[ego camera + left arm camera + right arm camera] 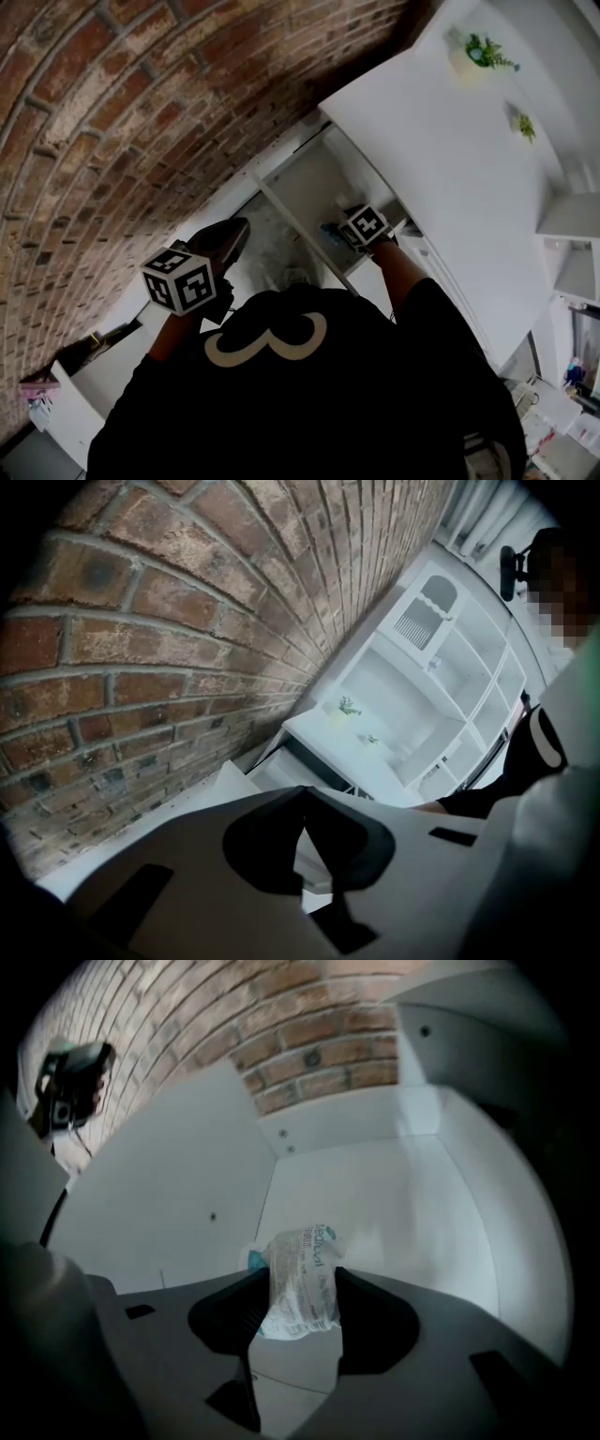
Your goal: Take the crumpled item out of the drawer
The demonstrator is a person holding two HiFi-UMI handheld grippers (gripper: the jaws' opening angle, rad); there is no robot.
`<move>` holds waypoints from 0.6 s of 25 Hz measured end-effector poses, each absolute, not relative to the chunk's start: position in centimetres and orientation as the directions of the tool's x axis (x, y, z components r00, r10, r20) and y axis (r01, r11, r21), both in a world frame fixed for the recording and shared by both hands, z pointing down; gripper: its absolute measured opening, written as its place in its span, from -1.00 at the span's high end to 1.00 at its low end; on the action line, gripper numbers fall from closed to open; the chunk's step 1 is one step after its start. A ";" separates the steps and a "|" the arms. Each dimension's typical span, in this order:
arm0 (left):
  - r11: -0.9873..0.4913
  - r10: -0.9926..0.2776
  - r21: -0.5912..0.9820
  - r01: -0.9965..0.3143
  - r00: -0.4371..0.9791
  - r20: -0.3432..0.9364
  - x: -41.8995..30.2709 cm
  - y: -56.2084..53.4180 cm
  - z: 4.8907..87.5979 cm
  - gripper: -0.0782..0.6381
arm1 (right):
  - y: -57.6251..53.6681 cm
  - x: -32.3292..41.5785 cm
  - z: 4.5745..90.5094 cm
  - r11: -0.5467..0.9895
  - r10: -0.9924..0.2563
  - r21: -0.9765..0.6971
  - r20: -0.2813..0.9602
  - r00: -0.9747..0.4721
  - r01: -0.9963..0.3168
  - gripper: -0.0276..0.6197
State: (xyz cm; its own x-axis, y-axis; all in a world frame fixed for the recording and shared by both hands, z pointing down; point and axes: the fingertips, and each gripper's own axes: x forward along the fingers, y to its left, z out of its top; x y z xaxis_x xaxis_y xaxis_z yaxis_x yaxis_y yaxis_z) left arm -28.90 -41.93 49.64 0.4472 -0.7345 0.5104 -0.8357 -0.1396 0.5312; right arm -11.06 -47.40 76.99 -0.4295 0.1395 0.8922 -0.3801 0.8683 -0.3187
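The white drawer (302, 178) stands open below the cabinet top, and my right gripper (349, 231) reaches down into it. In the right gripper view the crumpled clear wrapper (298, 1251), printed in teal, fills the gap between the jaws. My right gripper (302, 1279) is shut on it, both pads pressing its sides, just above the drawer's white floor (375, 1213). A blue-tinted bit of the wrapper (329, 231) shows beside the marker cube. My left gripper (227, 240) hangs left of the drawer, over its front. Its jaws (302, 797) are shut with nothing held.
A brick wall (122, 122) runs along the back and left. The white cabinet top (441, 159) carries two small potted plants (483, 52) (523, 124). White open shelving (441, 658) stands farther off. The drawer's side walls (169, 1194) closely enclose the right gripper.
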 end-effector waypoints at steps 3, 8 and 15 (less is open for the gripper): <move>-0.166 -0.727 0.525 -0.835 0.463 0.506 -28.6 -42.1 49.2 0.78 | -49.0 -11.6 74.0 0.815 0.062 -0.347 0.848 -0.526 -0.464 0.24; -0.213 -0.706 0.536 -0.817 0.508 0.493 -28.2 -41.5 48.6 0.77 | -51.2 -10.8 69.3 0.706 -0.103 -0.387 0.773 -0.626 -0.593 0.24; -0.286 -0.683 0.530 -0.798 0.558 0.471 -27.2 -40.0 45.8 0.77 | -50.6 -11.1 59.9 0.696 -0.269 -0.385 0.643 -0.717 -0.606 0.24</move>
State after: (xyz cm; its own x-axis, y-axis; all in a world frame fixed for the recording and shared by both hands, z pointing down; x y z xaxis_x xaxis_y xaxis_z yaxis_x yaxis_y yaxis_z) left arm -27.18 -40.03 45.76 0.5577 -0.6835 0.4710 -0.7983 -0.2860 0.5301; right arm -11.08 -50.57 59.91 -0.7170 -0.2691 0.6430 -0.6062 0.6960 -0.3848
